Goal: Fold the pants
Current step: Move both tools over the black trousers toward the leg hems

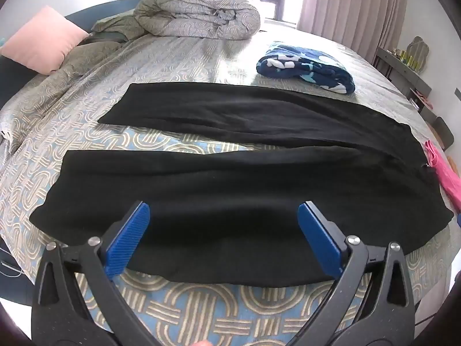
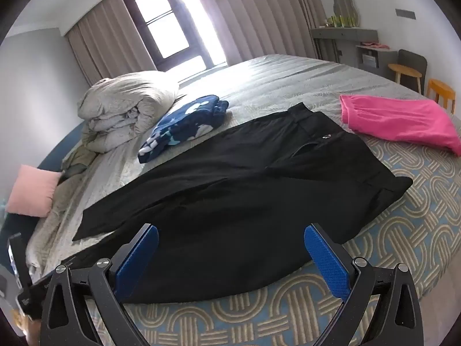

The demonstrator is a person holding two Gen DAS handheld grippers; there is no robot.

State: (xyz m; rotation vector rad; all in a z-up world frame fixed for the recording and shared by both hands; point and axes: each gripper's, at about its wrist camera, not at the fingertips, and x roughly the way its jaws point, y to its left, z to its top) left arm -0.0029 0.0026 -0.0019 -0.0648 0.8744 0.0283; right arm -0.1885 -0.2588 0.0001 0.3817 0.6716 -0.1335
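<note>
Black pants [image 1: 230,178] lie spread flat on the bed, both legs stretched to the left and apart, the waist at the right. In the right wrist view the pants [image 2: 245,190] run from the waistband at the right to the leg ends at the left. My left gripper [image 1: 224,210] is open, hovering over the near leg's lower edge, holding nothing. My right gripper [image 2: 232,236] is open above the near leg's thigh part, holding nothing.
The patterned bedspread [image 1: 201,302] covers the bed. A rolled duvet [image 1: 198,8] and a pink pillow [image 1: 40,43] lie at the far side. A folded blue blanket [image 1: 308,66] sits beyond the pants. A pink garment [image 2: 400,121] lies next to the waistband.
</note>
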